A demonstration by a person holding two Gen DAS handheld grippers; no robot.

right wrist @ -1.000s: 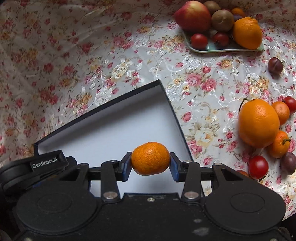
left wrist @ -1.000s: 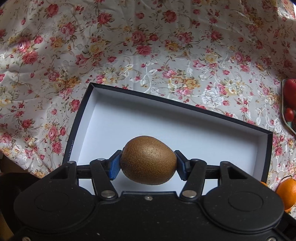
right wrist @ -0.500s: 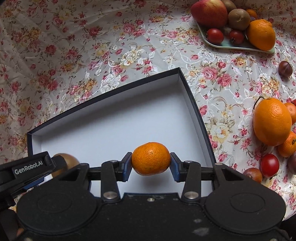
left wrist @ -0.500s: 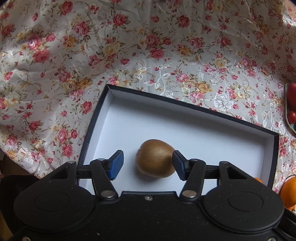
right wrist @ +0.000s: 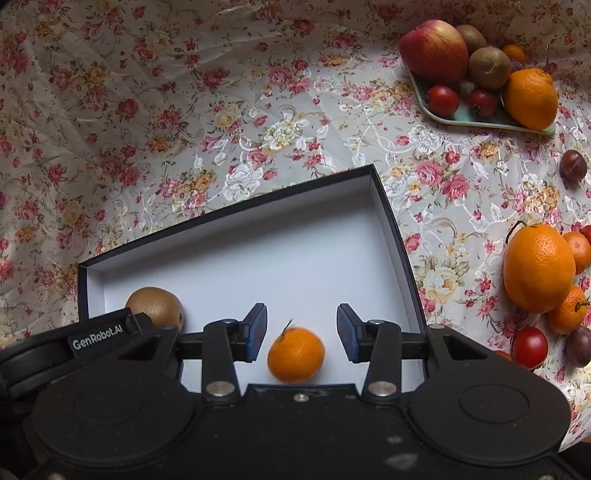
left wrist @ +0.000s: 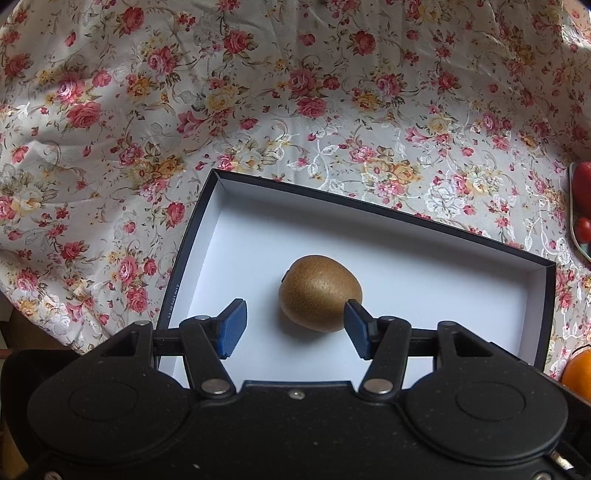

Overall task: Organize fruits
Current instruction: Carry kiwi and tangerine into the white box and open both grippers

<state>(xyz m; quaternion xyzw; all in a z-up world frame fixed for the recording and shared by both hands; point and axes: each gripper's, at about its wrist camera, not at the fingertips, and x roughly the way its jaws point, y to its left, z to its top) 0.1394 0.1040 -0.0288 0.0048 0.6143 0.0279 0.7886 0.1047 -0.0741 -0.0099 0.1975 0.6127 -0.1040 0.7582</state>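
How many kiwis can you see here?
3. One kiwi lies in the black box, and two kiwis sit on the tray behind the apple; more may be hidden.

Two close wrist views angled down from above, sharing the box (left wrist: 369, 236) (right wrist: 236, 229) and kiwi (left wrist: 320, 292) (right wrist: 155, 306).

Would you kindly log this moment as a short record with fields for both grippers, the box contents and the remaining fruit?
left gripper: open, holding nothing
right gripper: open, holding nothing
box: black outside, white inside, lid off
in box: kiwi, tangerine
tangerine: blurred, lying between the right fingers
plate: apple, kiwis, tomatoes, an orange
loose on cloth: large orange, tangerines, tomatoes, dark fruits
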